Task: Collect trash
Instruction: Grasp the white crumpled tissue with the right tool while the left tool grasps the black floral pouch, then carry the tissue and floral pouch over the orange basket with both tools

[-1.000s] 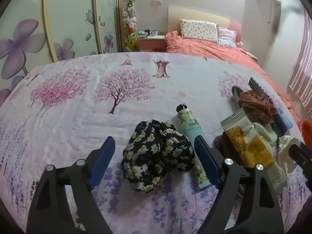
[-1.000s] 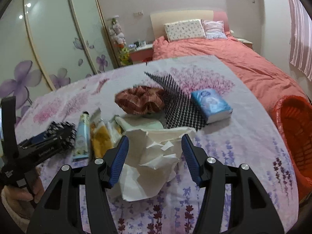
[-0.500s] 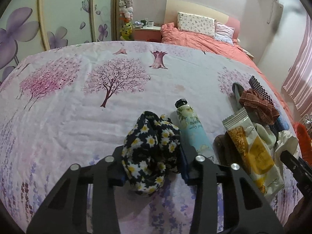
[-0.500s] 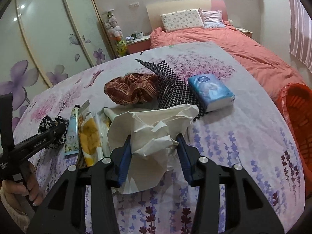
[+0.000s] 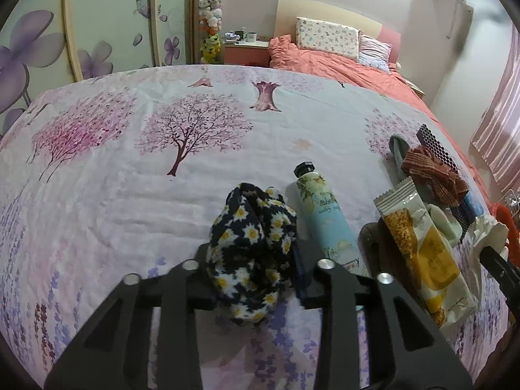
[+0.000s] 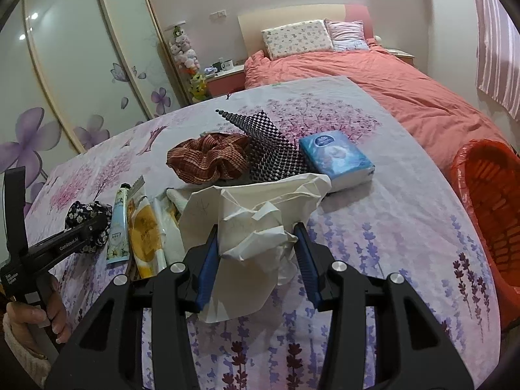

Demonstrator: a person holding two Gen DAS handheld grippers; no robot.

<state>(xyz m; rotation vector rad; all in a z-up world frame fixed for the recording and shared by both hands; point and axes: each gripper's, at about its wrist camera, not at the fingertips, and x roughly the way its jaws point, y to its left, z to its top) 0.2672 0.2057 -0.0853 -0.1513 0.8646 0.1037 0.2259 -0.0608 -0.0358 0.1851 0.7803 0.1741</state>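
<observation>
A black scrunchie with white daisies (image 5: 252, 227) lies on the flowered cloth (image 5: 130, 178). My left gripper (image 5: 253, 269) has its jaws closing on it, and the pads squeeze its sides. The right wrist view shows the same grip at the far left (image 6: 94, 224). A crumpled sheet of white paper (image 6: 247, 208) sits near the front of the table, and my right gripper (image 6: 255, 237) is shut on it, blue pads pressed into both sides. An orange basket with a red liner (image 6: 487, 201) stands off the table's right edge.
Between the two grippers lie a pale blue hand cream tube (image 5: 325, 214) and a yellow snack wrapper (image 5: 422, 250). Behind the paper are a red plaid scrunchie (image 6: 208, 159), a black mesh mat (image 6: 269, 149) and a blue tissue pack (image 6: 334, 159). A bed stands beyond the table.
Both grippers have closed. The left jaws went from wide apart to squeezing the daisy scrunchie. The right jaws narrowed onto the white paper, bunching it up.
</observation>
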